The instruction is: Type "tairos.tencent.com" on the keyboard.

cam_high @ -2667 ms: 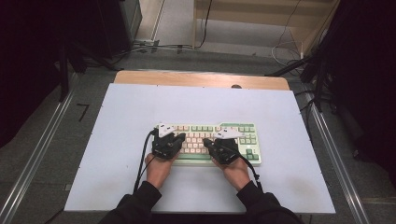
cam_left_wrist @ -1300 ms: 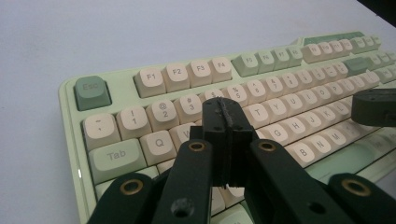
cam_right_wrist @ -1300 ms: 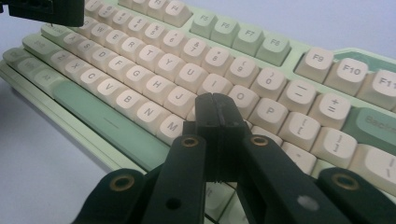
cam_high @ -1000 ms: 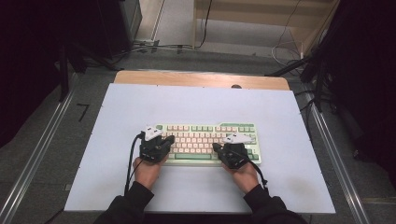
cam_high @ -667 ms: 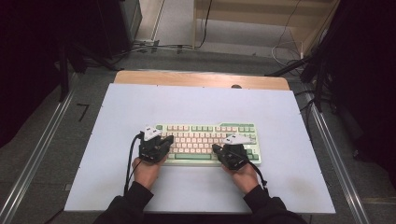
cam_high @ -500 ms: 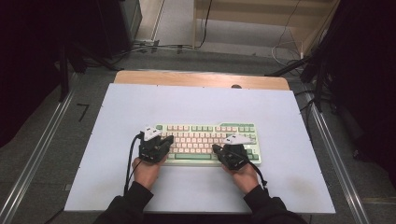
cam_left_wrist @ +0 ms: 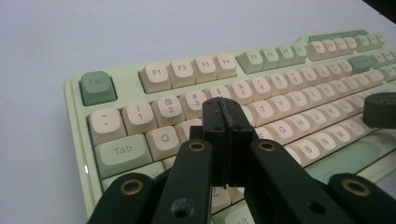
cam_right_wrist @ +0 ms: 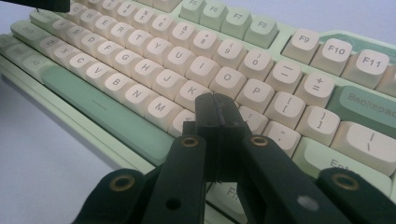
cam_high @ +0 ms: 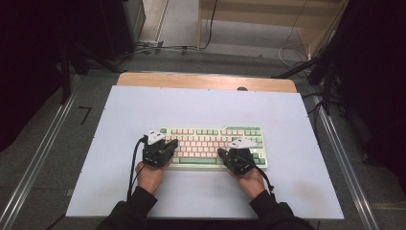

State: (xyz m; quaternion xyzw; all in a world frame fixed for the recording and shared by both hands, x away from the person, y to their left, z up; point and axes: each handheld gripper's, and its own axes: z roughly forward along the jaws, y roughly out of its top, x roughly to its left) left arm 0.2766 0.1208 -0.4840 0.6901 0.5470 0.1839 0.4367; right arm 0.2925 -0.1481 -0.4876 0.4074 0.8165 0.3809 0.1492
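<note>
Two hand-held grippers, left (cam_high: 160,149) and right (cam_high: 238,157), jaws pressed together and empty, poise over the pale-green plastic keyboard (cam_high: 210,139) lying mid-counter (cam_high: 287,120); typing seems underway, so next each tip must drop squarely onto one key

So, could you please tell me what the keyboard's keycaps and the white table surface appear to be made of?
The keycaps look like matte moulded plastic: cream and green, with rounded edges, soft highlights and printed legends. The white table surface appears to be a smooth, low-sheen laminate or painted board; which of the two cannot be told.
</note>
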